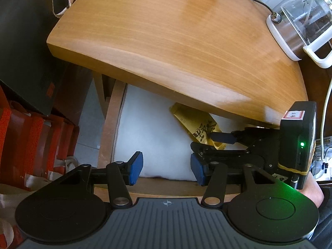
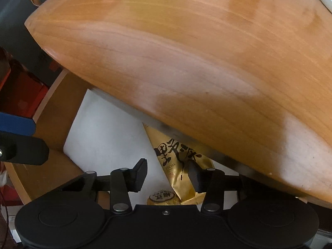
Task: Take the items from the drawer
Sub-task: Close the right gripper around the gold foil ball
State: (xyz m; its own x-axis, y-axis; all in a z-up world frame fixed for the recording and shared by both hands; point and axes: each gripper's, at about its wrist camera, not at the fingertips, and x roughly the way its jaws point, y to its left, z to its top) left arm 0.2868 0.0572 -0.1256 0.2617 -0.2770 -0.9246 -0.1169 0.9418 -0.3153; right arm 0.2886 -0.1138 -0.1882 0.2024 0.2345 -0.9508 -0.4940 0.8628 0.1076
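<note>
The open drawer (image 1: 108, 124) under the wooden tabletop (image 1: 166, 31) has a white liner. A gold tea packet with black calligraphy (image 1: 197, 126) lies in it, partly under the tabletop edge; it also shows in the right wrist view (image 2: 176, 166). A small round gold-wrapped piece (image 2: 162, 198) lies just in front of it. My left gripper (image 1: 167, 166) is open and empty over the drawer's front. My right gripper (image 2: 168, 175) is open, its fingers on either side of the packet's near end, not closed on it. It shows in the left wrist view (image 1: 215, 141) reaching in from the right.
A clear kettle on a white base (image 1: 300, 27) with cables stands on the tabletop at the far right. Red bags (image 1: 31, 145) and a dark box (image 1: 22, 41) stand on the floor to the left. The tabletop overhangs the back of the drawer.
</note>
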